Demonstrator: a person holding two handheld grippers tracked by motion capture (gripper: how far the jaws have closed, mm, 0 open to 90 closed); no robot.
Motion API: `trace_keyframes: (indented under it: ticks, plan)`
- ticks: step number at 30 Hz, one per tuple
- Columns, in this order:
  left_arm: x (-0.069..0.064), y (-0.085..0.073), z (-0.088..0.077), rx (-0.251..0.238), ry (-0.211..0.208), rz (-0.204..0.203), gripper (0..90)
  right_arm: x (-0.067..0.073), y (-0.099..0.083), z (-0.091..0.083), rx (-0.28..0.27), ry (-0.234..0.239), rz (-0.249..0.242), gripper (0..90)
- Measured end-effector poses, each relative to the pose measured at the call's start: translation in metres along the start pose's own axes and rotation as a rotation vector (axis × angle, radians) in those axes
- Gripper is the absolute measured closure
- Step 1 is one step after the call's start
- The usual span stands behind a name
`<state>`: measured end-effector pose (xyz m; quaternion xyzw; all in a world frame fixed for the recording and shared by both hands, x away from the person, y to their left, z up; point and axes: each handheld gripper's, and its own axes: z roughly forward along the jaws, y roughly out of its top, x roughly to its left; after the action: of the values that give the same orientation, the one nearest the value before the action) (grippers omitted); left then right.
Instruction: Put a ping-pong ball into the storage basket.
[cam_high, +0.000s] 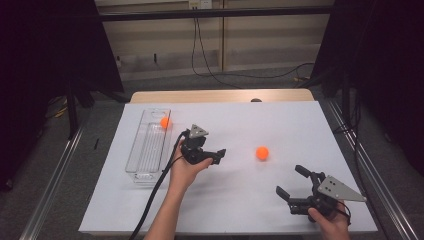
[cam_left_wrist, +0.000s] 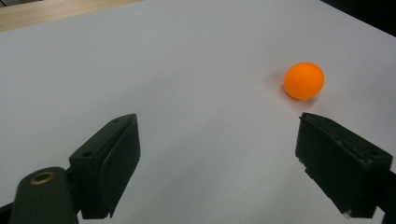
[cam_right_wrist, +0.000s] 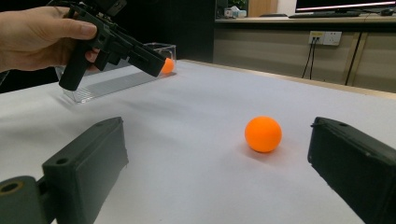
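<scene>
From the high view, the ball (cam_high: 262, 152) is lying mid-table between the left gripper (cam_high: 218, 155) and right gripper (cam_high: 290, 182), nearer the left, both spread empty. The left gripper view is showing it ahead, rightward; the right gripper view, between the jaws.

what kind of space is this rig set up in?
Probably a lab or office data-collection station: a table under white sheeting flanked by dark curtains, cables on a carpeted floor, wall sockets, and a desk with a monitor behind.
</scene>
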<state>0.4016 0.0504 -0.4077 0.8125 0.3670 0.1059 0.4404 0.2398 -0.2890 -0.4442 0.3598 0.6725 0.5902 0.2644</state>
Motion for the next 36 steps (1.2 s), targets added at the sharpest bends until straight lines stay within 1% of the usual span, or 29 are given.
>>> trace_keyframes:
  ticks: [7,8,9,11,15,16,20,31,34,35,36]
  plan:
    - [-0.003,0.0,0.005,0.001,-0.012,-0.002,14.0,0.0,0.0,0.0,0.0,0.001,0.002,4.3]
    - [-0.003,0.0,0.006,0.003,-0.014,0.003,14.0,0.0,0.0,0.0,0.0,0.001,0.001,4.2]
    - [-0.003,0.0,0.006,0.001,-0.017,-0.002,13.9,0.0,0.0,0.0,0.001,0.001,0.001,4.3]
    - [-0.004,0.0,0.007,0.006,-0.016,0.002,13.9,0.0,0.0,0.0,0.001,0.001,0.001,4.2]
    - [-0.005,0.0,0.008,0.0,-0.019,0.004,13.9,0.0,0.0,0.0,0.0,0.001,0.001,4.2]
    - [-0.006,0.0,0.008,-0.001,-0.022,-0.001,13.9,0.0,0.0,0.0,0.0,0.001,0.001,4.3]
    - [-0.007,0.0,0.01,0.0,-0.025,0.0,13.9,0.0,0.0,0.0,0.001,0.001,0.002,4.2]
    - [-0.011,0.001,0.015,0.004,-0.04,0.008,13.8,0.0,0.0,0.0,0.001,0.001,0.0,4.3]
    - [-0.012,0.001,0.016,0.009,-0.042,0.02,13.8,0.0,0.0,0.0,0.001,0.0,-0.002,4.3]
    - [-0.013,0.001,0.017,0.005,-0.045,0.014,13.8,0.0,0.0,0.0,0.001,0.0,-0.002,4.2]
    - [-0.014,0.001,0.018,0.007,-0.047,0.019,13.8,0.0,0.0,0.0,0.001,0.0,-0.002,4.2]
